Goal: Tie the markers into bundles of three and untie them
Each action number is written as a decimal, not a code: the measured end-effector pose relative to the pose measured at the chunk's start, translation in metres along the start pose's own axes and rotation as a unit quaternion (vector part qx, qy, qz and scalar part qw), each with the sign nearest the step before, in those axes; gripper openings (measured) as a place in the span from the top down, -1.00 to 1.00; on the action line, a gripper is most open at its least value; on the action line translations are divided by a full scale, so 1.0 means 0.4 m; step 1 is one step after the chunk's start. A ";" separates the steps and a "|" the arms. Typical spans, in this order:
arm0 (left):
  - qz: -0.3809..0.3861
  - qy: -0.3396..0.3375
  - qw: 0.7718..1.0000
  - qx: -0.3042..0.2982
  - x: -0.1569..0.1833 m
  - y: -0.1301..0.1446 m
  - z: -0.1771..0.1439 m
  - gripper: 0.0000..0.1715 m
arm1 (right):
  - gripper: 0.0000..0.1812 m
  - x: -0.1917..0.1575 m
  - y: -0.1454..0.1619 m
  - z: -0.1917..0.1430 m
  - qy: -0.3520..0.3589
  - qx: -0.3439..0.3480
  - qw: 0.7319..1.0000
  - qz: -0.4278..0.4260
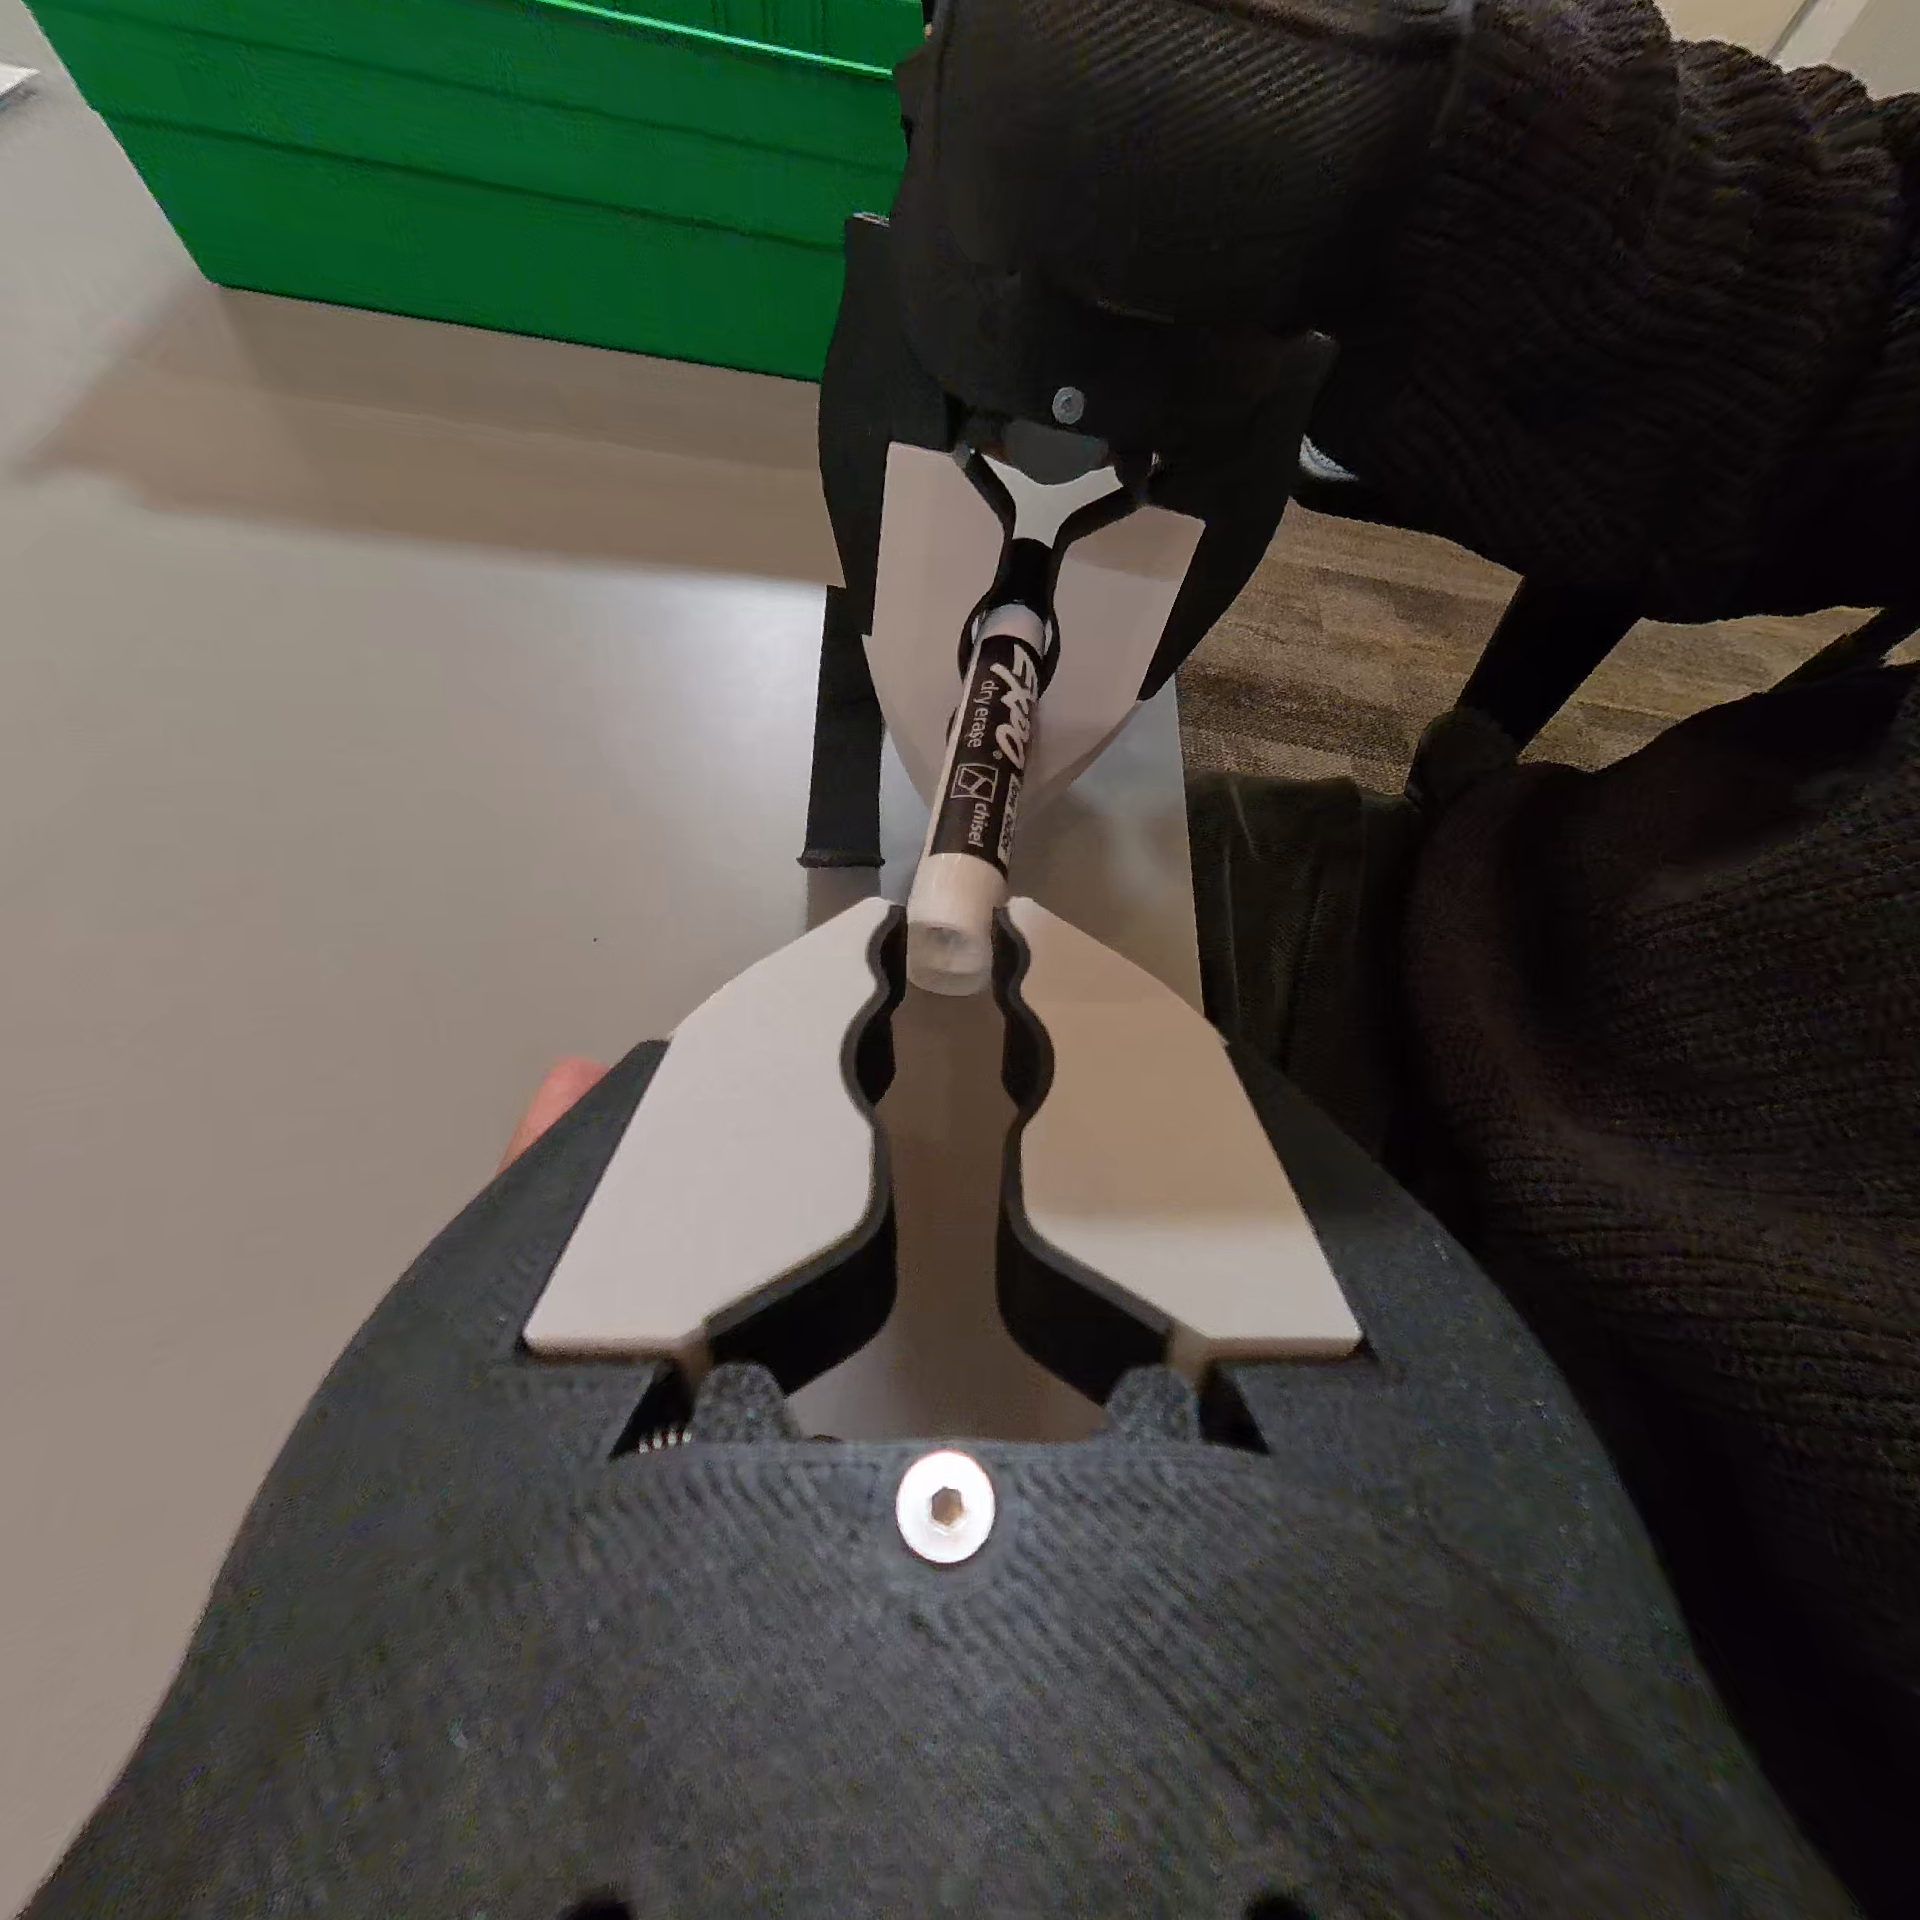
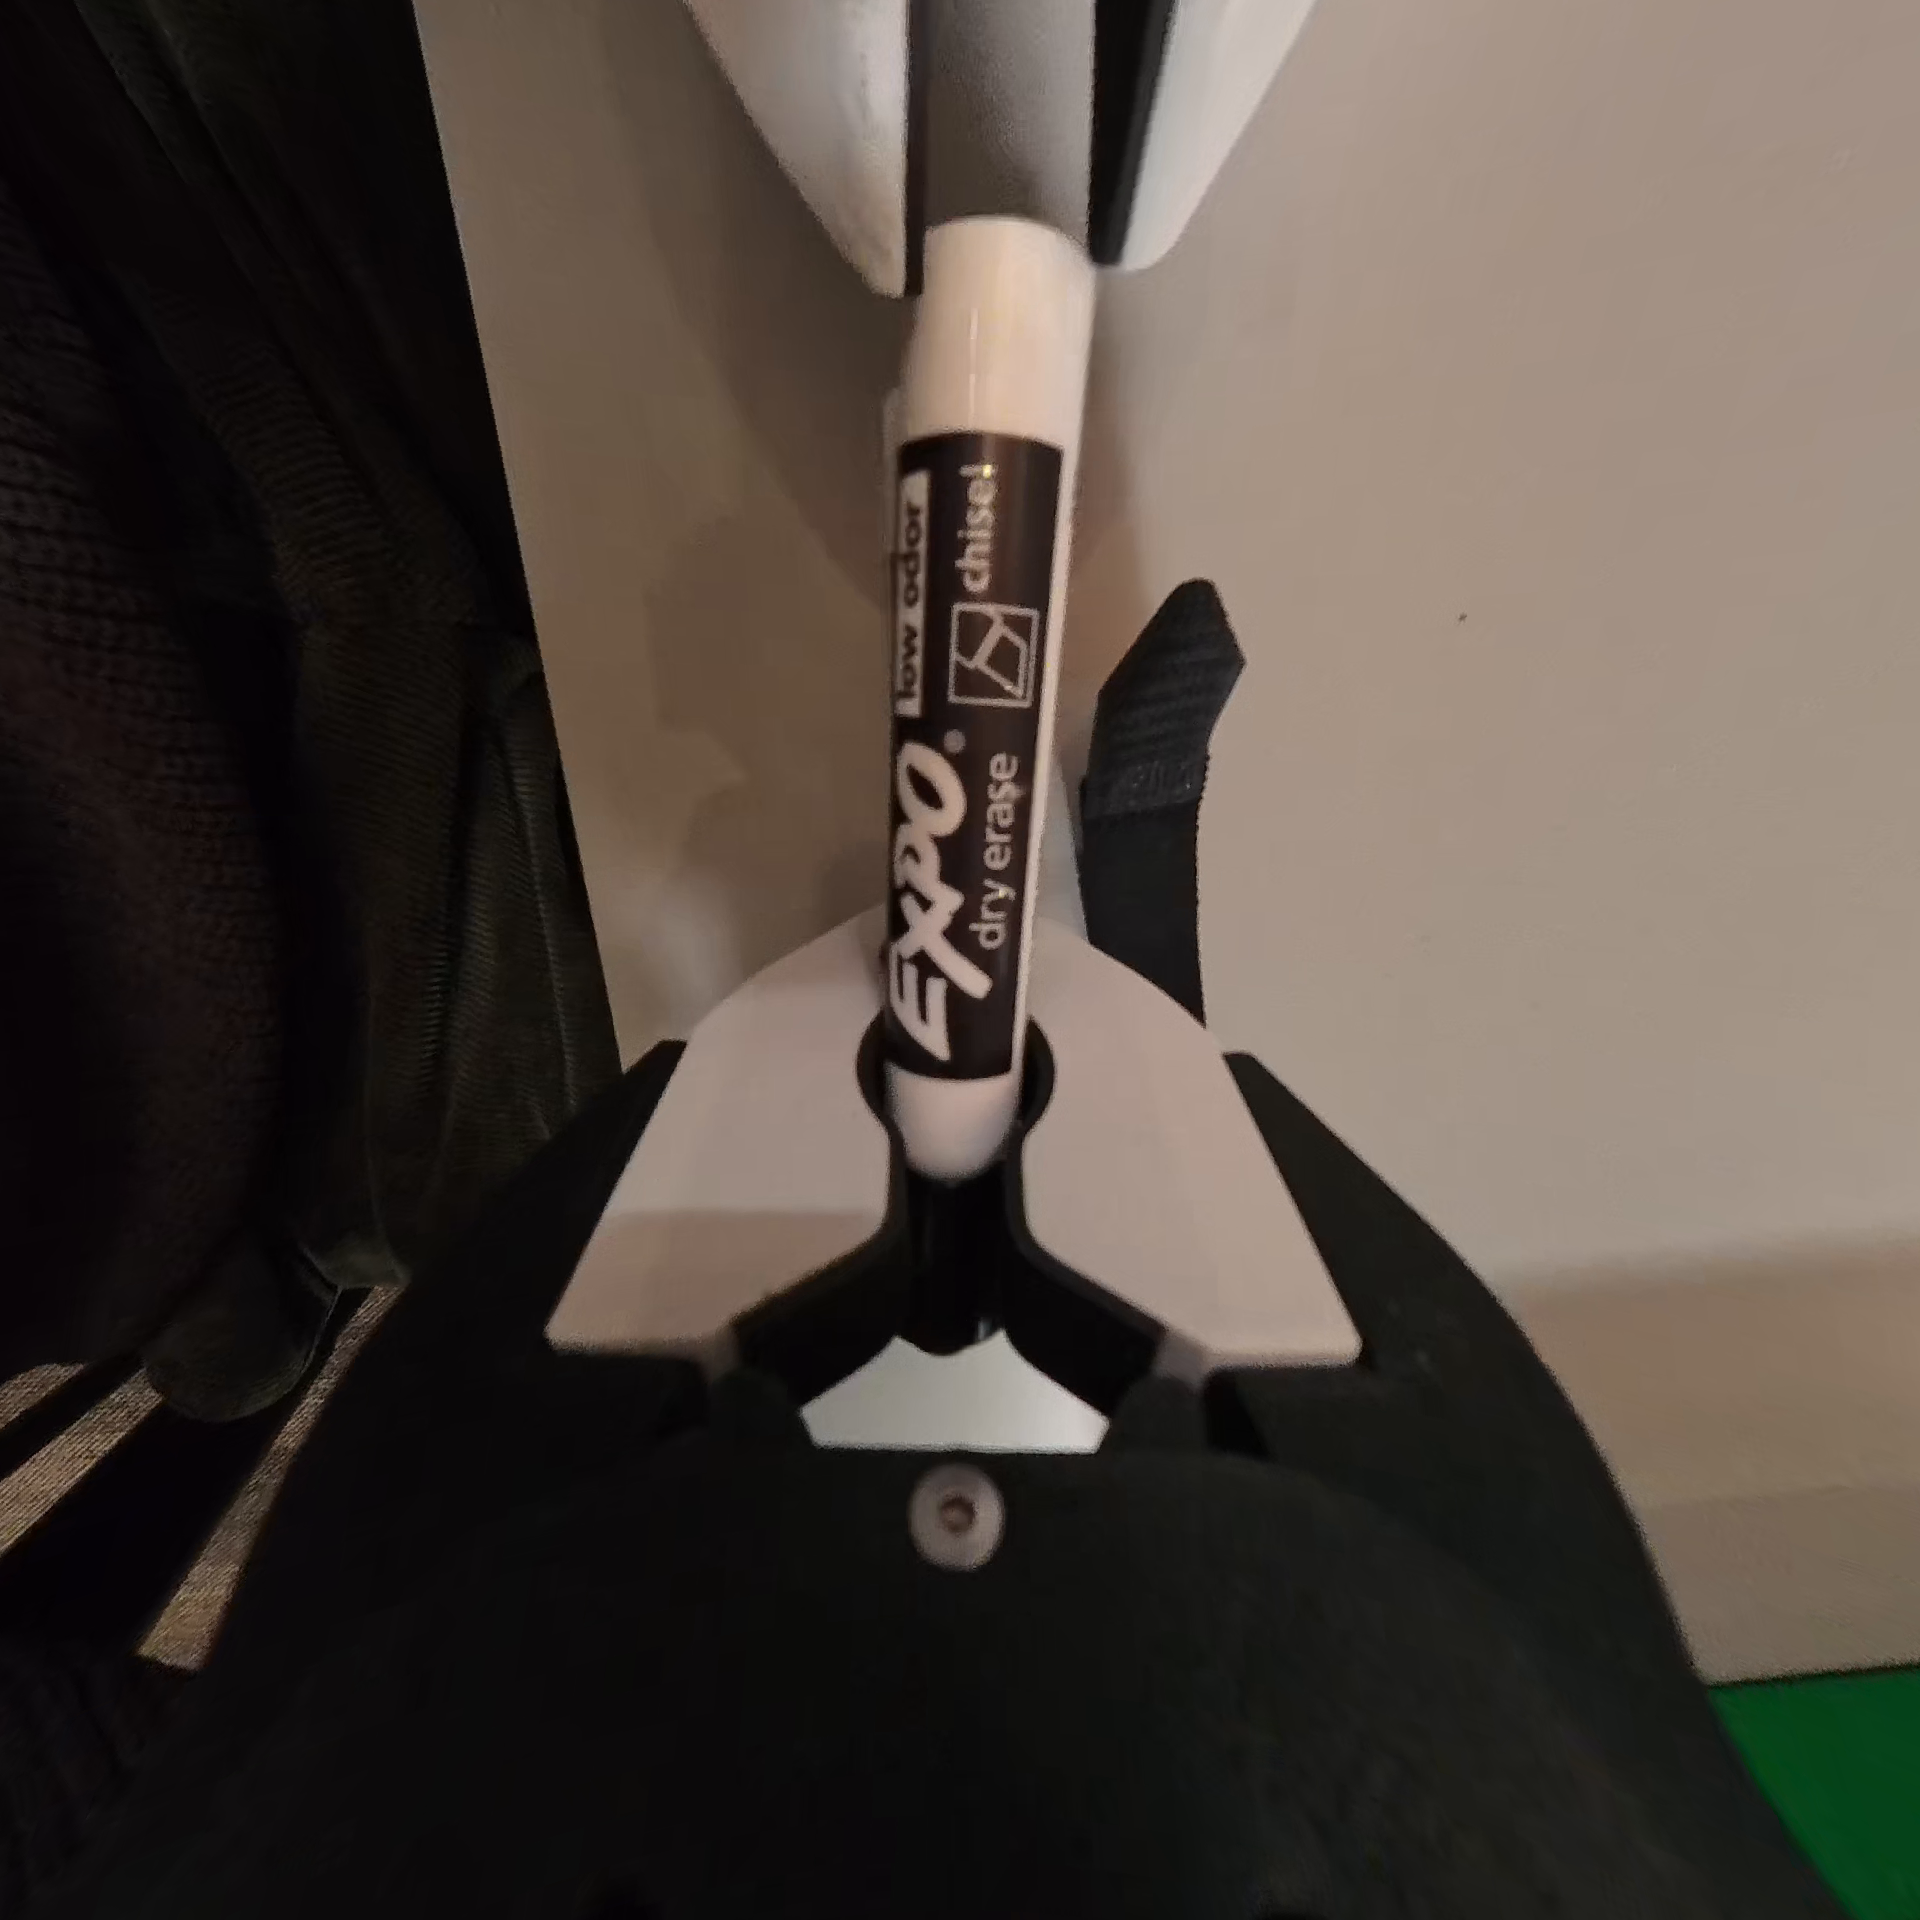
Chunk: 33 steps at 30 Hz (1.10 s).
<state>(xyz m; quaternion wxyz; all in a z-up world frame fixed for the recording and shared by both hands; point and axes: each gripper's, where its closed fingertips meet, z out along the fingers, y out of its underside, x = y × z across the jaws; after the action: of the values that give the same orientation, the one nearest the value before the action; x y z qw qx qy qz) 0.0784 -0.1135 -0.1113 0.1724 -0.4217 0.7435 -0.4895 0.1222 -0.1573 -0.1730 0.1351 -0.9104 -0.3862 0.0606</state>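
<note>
White-barrelled with a black label, the marker (image 2: 971, 717) hangs in the air above the beige table (image 1: 395, 790), its long axis running straight from one gripper to the other. Its capped black end is clamped in the right gripper (image 2: 961, 1049), while its blunt white end points into the left gripper (image 1: 943, 940), whose parted fingers flank it without clearly pinching. This looks like a handover during gathering; next the left must close before the right releases, near the black strap (image 2: 1148, 790).
</note>
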 end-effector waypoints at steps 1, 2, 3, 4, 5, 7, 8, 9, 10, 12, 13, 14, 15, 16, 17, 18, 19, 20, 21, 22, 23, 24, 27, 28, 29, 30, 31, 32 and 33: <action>0.000 0.000 1.000 0.000 0.001 -0.001 0.002 0.82 | 0.84 0.001 0.001 -0.001 0.001 -0.002 1.000 0.002; 0.001 -0.001 1.000 0.000 0.001 -0.001 0.003 0.82 | 0.84 0.001 0.003 -0.002 0.001 -0.004 1.000 0.003; 0.001 0.000 1.000 -0.001 0.002 -0.001 0.005 0.82 | 0.84 0.001 0.005 -0.003 0.001 -0.006 1.000 0.005; 0.001 0.001 1.000 -0.001 0.003 0.000 0.007 0.82 | 0.84 0.001 0.006 -0.004 0.001 -0.009 1.000 0.006; 0.001 0.002 1.000 -0.002 0.005 0.000 0.008 0.82 | 0.84 -0.001 0.007 -0.004 0.000 -0.011 1.000 0.007; 0.001 0.006 1.000 -0.004 0.009 0.001 0.011 0.82 | 0.84 -0.004 0.009 -0.004 -0.004 -0.014 1.000 0.010; 0.001 0.007 1.000 -0.004 0.009 0.001 0.012 0.81 | 0.84 -0.005 0.009 -0.003 -0.006 -0.014 1.000 0.010; 0.001 0.010 1.000 -0.002 0.012 0.000 0.013 0.82 | 0.84 -0.006 0.009 -0.003 -0.007 -0.014 1.000 0.011; 0.001 0.014 1.000 0.000 0.016 -0.003 0.013 0.82 | 0.84 -0.008 0.008 -0.003 -0.009 -0.012 1.000 0.011; 0.001 0.009 1.000 0.000 0.012 -0.004 0.014 0.81 | 0.84 -0.010 0.005 -0.003 -0.013 -0.010 1.000 0.012; 0.001 0.004 1.000 0.000 0.008 -0.004 0.014 0.78 | 0.84 -0.011 0.005 -0.004 -0.013 -0.011 1.000 0.012; 0.001 -0.002 1.000 0.001 0.003 -0.003 0.013 0.73 | 0.84 -0.011 0.006 -0.004 -0.013 -0.011 1.000 0.012; 0.001 -0.006 1.000 0.002 -0.001 -0.003 0.011 0.69 | 0.84 -0.011 0.006 -0.005 -0.014 -0.010 1.000 0.012; -0.001 -0.007 1.000 0.002 -0.003 -0.002 0.008 0.66 | 0.84 -0.011 0.005 -0.006 -0.015 -0.009 1.000 0.013; -0.003 -0.007 1.000 0.004 -0.005 -0.002 0.005 0.66 | 0.84 -0.011 0.006 -0.006 -0.015 -0.008 1.000 0.014; -0.006 -0.006 1.000 0.005 -0.007 -0.002 0.002 0.66 | 0.84 -0.011 0.006 -0.007 -0.016 -0.008 1.000 0.015; -0.009 -0.004 1.000 0.005 -0.007 -0.001 -0.001 0.67 | 0.84 -0.010 0.006 -0.008 -0.016 -0.007 1.000 0.016; -0.011 -0.002 1.000 0.004 -0.007 0.001 -0.002 0.68 | 0.84 -0.010 0.007 -0.009 -0.016 -0.007 1.000 0.016; -0.013 0.001 1.000 0.001 -0.006 0.005 -0.001 0.70 | 0.84 -0.010 0.007 -0.009 -0.017 -0.007 1.000 0.017; -0.013 0.003 1.000 -0.003 -0.004 0.009 0.001 0.74 | 0.84 -0.011 0.006 -0.010 -0.018 -0.006 1.000 0.017; -0.013 0.006 1.000 -0.006 -0.002 0.011 0.004 0.78 | 0.84 -0.011 0.006 -0.009 -0.019 -0.006 1.000 0.018; -0.011 0.007 1.000 -0.007 0.000 0.011 0.007 0.82 | 0.84 -0.011 0.008 -0.008 -0.019 -0.009 1.000 0.017; -0.008 0.009 1.000 -0.011 0.005 0.012 0.014 0.91 | 0.84 -0.012 0.011 -0.006 -0.020 -0.012 1.000 0.018; -0.008 0.009 1.000 -0.011 0.006 0.012 0.015 0.91 | 0.85 -0.012 0.012 -0.006 -0.020 -0.013 1.000 0.019; -0.008 0.010 1.000 -0.011 0.007 0.012 0.015 0.91 | 0.85 -0.012 0.012 -0.006 -0.020 -0.013 1.000 0.019; -0.009 0.013 1.000 -0.011 0.008 0.012 0.015 0.91 | 0.85 -0.011 0.012 -0.007 -0.020 -0.013 1.000 0.018; -0.009 0.015 1.000 -0.010 0.010 0.011 0.015 0.91 | 0.85 -0.011 0.011 -0.007 -0.020 -0.012 1.000 0.018; -0.010 0.015 1.000 -0.009 0.009 0.011 0.014 0.91 | 0.85 -0.011 0.011 -0.007 -0.020 -0.012 1.000 0.019; -0.010 0.014 1.000 -0.009 0.009 0.011 0.014 0.90 | 0.85 -0.011 0.011 -0.007 -0.020 -0.012 1.000 0.019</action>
<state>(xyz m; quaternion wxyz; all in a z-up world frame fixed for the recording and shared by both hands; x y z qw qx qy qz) 0.0780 -0.1190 -0.1172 0.1529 -0.4234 0.7463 -0.4903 0.1228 -0.1638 -0.1715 0.1156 -0.9178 -0.3722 0.0763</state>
